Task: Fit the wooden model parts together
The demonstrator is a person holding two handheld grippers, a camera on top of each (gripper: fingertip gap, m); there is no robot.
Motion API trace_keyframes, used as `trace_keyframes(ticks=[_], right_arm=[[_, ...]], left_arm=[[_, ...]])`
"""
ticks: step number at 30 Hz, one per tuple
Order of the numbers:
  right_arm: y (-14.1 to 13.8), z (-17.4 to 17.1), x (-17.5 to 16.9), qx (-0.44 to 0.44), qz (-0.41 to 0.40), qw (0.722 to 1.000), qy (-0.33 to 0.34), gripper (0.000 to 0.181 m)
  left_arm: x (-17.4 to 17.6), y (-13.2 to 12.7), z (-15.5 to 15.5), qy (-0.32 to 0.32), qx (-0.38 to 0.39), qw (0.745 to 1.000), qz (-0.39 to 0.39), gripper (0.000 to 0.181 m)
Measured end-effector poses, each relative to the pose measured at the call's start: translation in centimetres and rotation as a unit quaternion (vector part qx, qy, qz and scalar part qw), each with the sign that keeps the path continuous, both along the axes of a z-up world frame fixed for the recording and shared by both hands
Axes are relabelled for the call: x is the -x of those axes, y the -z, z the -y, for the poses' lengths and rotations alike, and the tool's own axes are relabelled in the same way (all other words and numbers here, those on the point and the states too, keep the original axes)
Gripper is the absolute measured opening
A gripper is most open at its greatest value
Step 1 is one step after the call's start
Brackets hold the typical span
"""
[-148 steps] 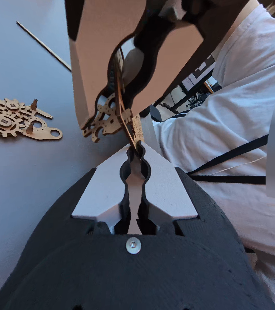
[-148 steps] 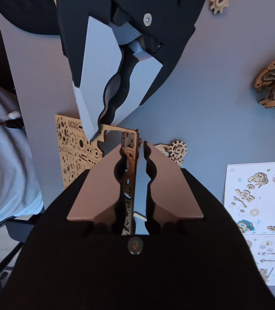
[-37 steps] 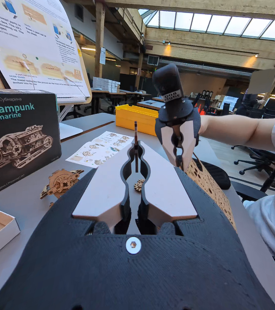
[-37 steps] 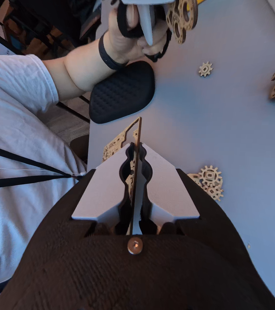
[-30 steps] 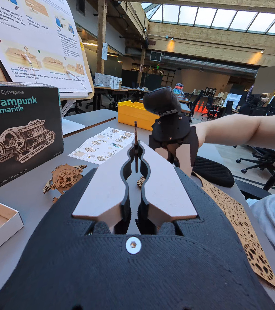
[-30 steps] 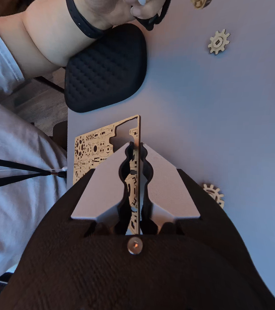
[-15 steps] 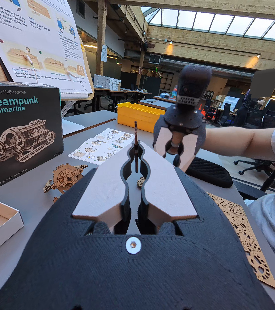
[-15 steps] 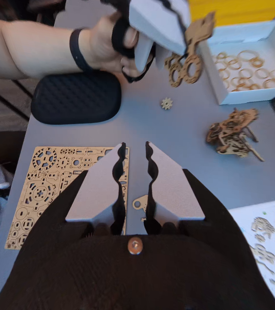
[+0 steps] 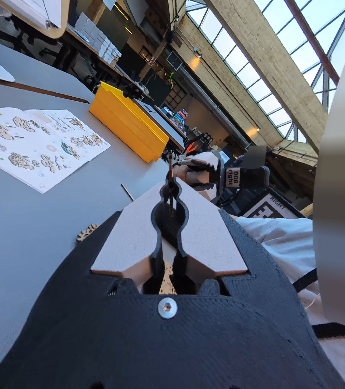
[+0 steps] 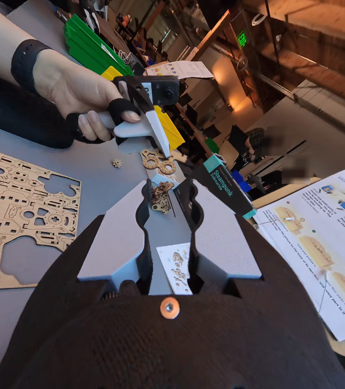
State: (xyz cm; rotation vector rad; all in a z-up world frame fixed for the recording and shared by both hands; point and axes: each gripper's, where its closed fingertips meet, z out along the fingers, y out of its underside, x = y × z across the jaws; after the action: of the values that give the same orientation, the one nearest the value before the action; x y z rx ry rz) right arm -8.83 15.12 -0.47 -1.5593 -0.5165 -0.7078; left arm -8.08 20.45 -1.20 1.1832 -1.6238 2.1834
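Wooden part (image 10: pixel 159 164) clenched in left claw (image 9: pixel 170 185); right claw (image 10: pixel 168 189) released above half-built model (image 10: pixel 161 197).

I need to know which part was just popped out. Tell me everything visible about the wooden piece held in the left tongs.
The wooden piece is a flat, pale plywood cut-out with two ringed round holes side by side and small dots around them. The left tongs are shut on it; seen edge-on from the left wrist it is a thin dark strip standing upright between the fingertips. It hangs in the air above the grey table, touching nothing else.
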Motion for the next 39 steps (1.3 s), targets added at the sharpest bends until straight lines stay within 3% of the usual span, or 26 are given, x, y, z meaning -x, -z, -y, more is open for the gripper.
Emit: trace_keyframes(ticks=[6, 13, 18, 24, 30, 34, 39], right_arm=[[1.8, -0.7, -3.0, 0.031, -0.039, 0.998, 0.030, 0.034], [5.4, -0.1, -2.9, 0.110, -0.066, 0.992, -0.001, 0.017], [6.1, -0.8, -1.5, 0.117, -0.052, 0.992, -0.020, 0.025], [8.0, -0.3, -1.5, 0.138, -0.055, 0.989, -0.008, 0.019], [7.8, -0.1, -1.2, 0.110, -0.060, 0.992, -0.013, 0.019], [8.5, 0.2, -1.9, 0.117, -0.077, 0.990, -0.003, 0.019], [8.4, 0.6, -3.0, 0.105, -0.106, 0.989, 0.012, 0.019]], left_arm=[[-2.5, 0.6, 4.1, 0.014, 0.022, 0.999, -0.020, 0.000], [-2.1, 3.1, 5.5, 0.074, 0.032, 0.996, -0.040, 0.000], [-1.5, 4.4, 4.9, 0.058, 0.089, 0.991, -0.077, 0.000], [-1.3, 6.6, 5.6, 0.073, 0.028, 0.994, -0.081, 0.000], [-0.8, 6.5, 5.8, 0.076, -0.034, 0.996, -0.021, 0.002], [-0.7, 6.7, 5.4, 0.078, -0.046, 0.996, -0.013, 0.016], [-1.0, 6.0, 4.0, 0.073, 0.008, 0.997, -0.019, 0.023]])
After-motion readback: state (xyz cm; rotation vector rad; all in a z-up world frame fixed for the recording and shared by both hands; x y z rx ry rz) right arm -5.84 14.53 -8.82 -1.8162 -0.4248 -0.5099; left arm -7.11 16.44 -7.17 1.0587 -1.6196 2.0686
